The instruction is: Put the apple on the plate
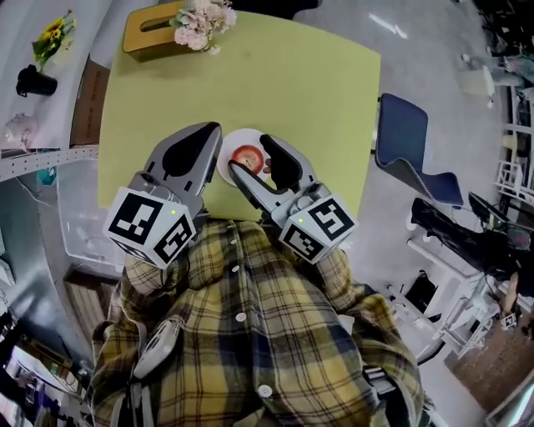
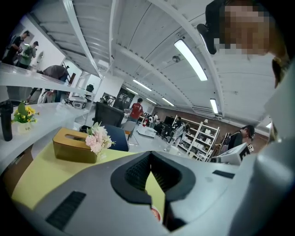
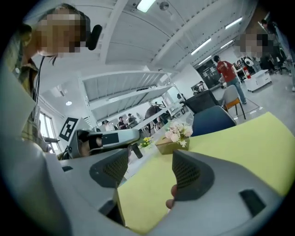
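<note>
Apple [image 1: 247, 157] sits on the white plate [image 1: 237, 138], and the plate stands on the yellow-green table [image 1: 292, 83], near the edge closest to us. In the head view we see the right gripper [image 1: 250, 150] above the plate, one finger on each side of the apple. In the right gripper view its jaws stand wide apart and nothing is between them; only the bare table shows in the gap. A small reddish part of the apple [image 3: 172, 197] shows at the lower edge of the right jaw, so the fingers are released and do not press the fruit.

The left gripper [image 1: 214, 133] is just beside the plate on its left side and holds nothing. In the left gripper view its pads [image 2: 138, 173] are clenched together at the tips, and only a thin wedge of table and a piece of the apple [image 2: 156, 215] show under them.

At the far edge of the table there is a tan tissue box [image 1: 152, 32] with pink flowers [image 1: 203, 18] beside it. A blue chair [image 1: 402, 138] stands at the right of the table. Our plaid shirt [image 1: 250, 334] fills the bottom of the head view.
</note>
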Demonstrator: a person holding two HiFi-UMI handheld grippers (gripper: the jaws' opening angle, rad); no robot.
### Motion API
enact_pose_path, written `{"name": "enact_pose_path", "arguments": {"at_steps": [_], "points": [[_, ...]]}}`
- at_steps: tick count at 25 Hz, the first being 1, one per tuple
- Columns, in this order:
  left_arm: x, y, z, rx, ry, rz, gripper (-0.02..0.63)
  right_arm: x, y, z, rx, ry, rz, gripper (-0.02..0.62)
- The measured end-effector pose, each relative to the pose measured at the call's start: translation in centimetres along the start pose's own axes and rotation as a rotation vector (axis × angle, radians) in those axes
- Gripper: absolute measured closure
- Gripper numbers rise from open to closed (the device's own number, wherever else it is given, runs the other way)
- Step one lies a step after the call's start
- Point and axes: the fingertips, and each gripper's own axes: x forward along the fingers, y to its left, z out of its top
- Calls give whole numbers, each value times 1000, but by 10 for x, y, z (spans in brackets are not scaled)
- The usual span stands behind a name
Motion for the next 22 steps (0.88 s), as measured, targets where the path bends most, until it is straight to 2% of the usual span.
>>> {"name": "enact_pose_path", "arguments": {"at_steps": [6,11,15,19,22], "points": [[3,-12,22,33,-17,-38,598,-6,13,45,-9,-87,7,372],[2,-19,29,58,-26,-75,598,-16,16,63,-35,-113,-29,450],[3,-26,32,60,-26,-99,598,-25,15,71,-50,-113,-81,507],[7,-31,31,58,-22,-134,598,-36,6,79,-84,-130,-174,573],[6,-32,28,51,-19,-142,598,-40,5,82,-134,-129,-212,589]]}}
